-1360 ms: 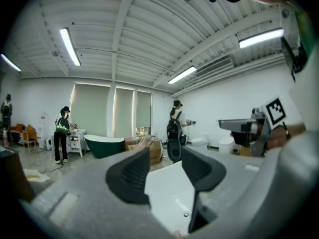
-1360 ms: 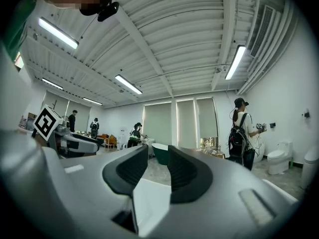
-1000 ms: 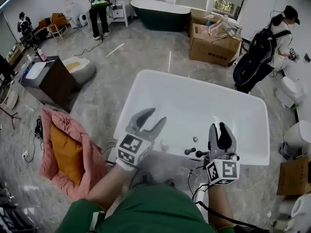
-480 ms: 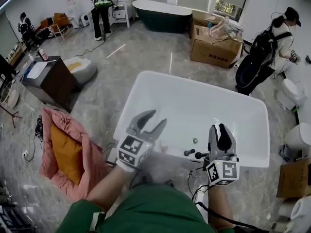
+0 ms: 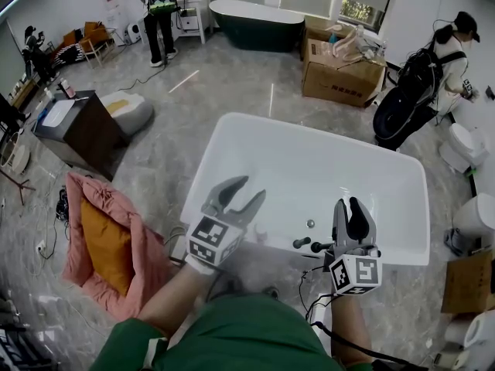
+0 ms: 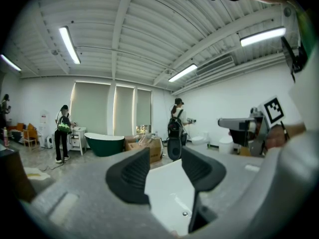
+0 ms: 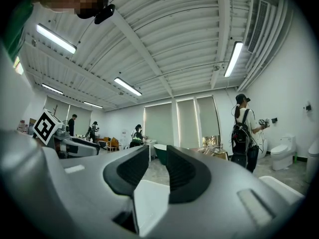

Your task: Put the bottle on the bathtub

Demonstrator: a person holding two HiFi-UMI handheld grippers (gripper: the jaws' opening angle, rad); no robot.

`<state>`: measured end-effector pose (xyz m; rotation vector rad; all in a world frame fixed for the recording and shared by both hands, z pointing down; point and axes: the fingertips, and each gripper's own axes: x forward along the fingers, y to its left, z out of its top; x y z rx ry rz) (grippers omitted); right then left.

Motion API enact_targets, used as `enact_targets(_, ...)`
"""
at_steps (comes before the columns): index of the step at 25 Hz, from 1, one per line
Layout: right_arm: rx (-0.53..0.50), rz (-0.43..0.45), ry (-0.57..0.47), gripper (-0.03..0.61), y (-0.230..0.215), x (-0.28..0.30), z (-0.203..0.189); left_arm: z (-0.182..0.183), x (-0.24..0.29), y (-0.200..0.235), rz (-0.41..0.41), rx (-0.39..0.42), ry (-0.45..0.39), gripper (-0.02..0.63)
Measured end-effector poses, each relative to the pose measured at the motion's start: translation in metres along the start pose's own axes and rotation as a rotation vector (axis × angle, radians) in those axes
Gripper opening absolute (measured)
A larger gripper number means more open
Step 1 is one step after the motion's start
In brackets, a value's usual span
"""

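The white bathtub (image 5: 232,124) lies straight in front of me, its basin bare. My left gripper (image 5: 236,193) hovers over the tub's near left rim with its jaws spread wide and nothing between them; in the left gripper view the gripper (image 6: 164,176) looks down into the white bathtub (image 6: 172,198). My right gripper (image 5: 350,211) hangs over the near right rim, jaws a narrow gap apart and holding nothing; the right gripper view shows that gripper (image 7: 157,173) above the white rim (image 7: 149,203). I cannot make out a bottle in any view.
Dark tap fittings (image 5: 303,243) stand on the near rim and a drain (image 5: 310,223) sits in the basin. A pink-and-orange cushion (image 5: 100,238) and dark cabinet (image 5: 77,126) lie left. Cardboard boxes (image 5: 340,72), a dark green tub (image 5: 255,18), toilets (image 5: 464,141) and two people (image 5: 433,68) stand beyond.
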<state>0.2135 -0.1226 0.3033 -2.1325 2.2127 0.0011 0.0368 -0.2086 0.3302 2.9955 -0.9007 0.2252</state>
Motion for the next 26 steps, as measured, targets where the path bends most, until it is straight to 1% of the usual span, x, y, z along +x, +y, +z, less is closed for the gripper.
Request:
enact_targets(3,-0.013,0.003,0.004,0.101,0.003,0.001,-0.002,-0.002,0.0,0.002,-0.003,-0.006,0.005,0.196)
enact_targets(13,-0.009,-0.021,0.026,0.101,0.009,0.006,-0.003,-0.009,0.0,0.013,-0.022,-0.028,0.01,0.196)
enact_targets(26,-0.012,-0.032,0.028,0.1,0.026,0.011,-0.006,-0.014,-0.009,0.027,-0.039,-0.022,0.011,0.196)
